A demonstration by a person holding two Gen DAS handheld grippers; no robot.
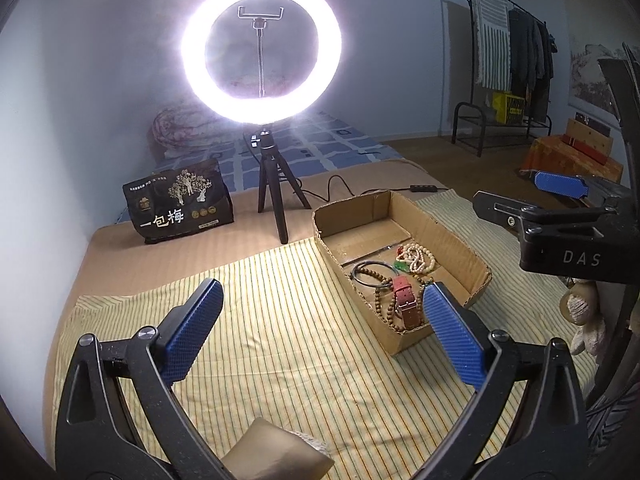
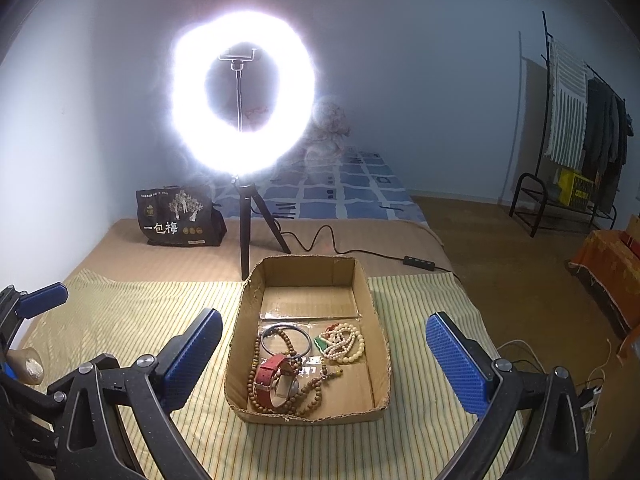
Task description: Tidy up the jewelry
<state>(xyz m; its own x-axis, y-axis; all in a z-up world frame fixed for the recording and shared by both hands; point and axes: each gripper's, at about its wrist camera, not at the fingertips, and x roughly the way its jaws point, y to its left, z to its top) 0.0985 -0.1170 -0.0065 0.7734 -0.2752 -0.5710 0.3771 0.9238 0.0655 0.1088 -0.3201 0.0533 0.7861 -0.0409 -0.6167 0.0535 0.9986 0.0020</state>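
An open cardboard box [image 1: 440,232] [image 2: 240,340] lies on a striped cloth [image 1: 280,320]. In it are a red-strapped watch [image 1: 404,300] [image 2: 272,380], brown wooden beads [image 1: 382,308] [image 2: 312,392], a cream bead string [image 1: 416,258] [image 2: 348,344], a dark bangle [image 1: 368,272] [image 2: 284,328] and a green pendant [image 2: 322,344]. My left gripper [image 1: 323,292] is open over the cloth, left of the box, with nothing between its pads. My right gripper [image 2: 324,318] is open too, its jaws framing the box from above and holding nothing.
A lit ring light [image 1: 260,48] on a black tripod [image 2: 244,232] stands behind the box, its cable and switch [image 2: 420,262] trailing right. A black printed bag [image 1: 180,204] sits at the back left. A clothes rack [image 1: 516,48] stands far right.
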